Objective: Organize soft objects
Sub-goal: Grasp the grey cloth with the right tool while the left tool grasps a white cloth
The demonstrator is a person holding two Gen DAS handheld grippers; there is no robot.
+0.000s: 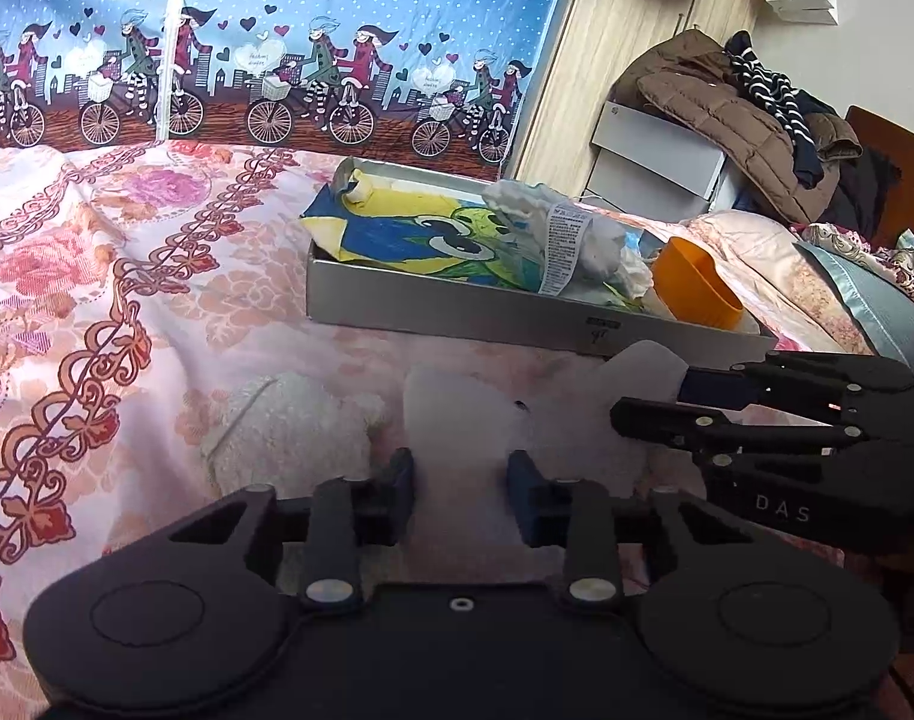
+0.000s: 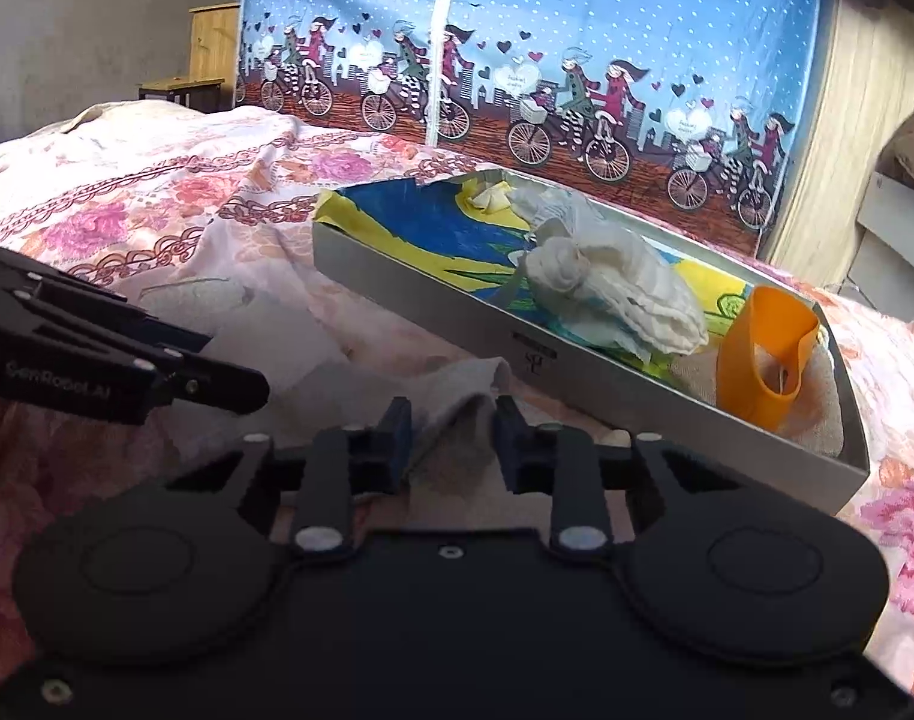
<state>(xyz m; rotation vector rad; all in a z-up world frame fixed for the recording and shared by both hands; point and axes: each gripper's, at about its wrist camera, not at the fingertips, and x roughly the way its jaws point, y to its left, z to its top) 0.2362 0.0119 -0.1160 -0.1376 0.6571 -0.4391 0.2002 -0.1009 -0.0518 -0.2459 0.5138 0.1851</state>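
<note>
A pale pinkish-white soft cloth (image 1: 475, 414) lies on the flowered bedspread in front of a grey shallow box (image 1: 445, 312). My left gripper (image 1: 460, 480) is low over its near part, and the cloth fills the gap between both blue pads. From the right, my right gripper (image 1: 655, 390) pinches the cloth's raised far corner. In the right wrist view the same cloth (image 2: 463, 396) rises as a fold between the right gripper (image 2: 451, 429) pads, while the left gripper (image 2: 241, 372) comes in from the left, its tips on the cloth.
The grey box (image 2: 421, 306) holds a yellow-blue printed cloth (image 1: 397, 234), a crumpled white cloth (image 2: 613, 294) with a label, and an orange cup-like piece (image 1: 697, 288). A white fluffy bundle (image 1: 289, 432) lies left of the cloth. A blue printed wardrobe stands behind; jackets are piled at right.
</note>
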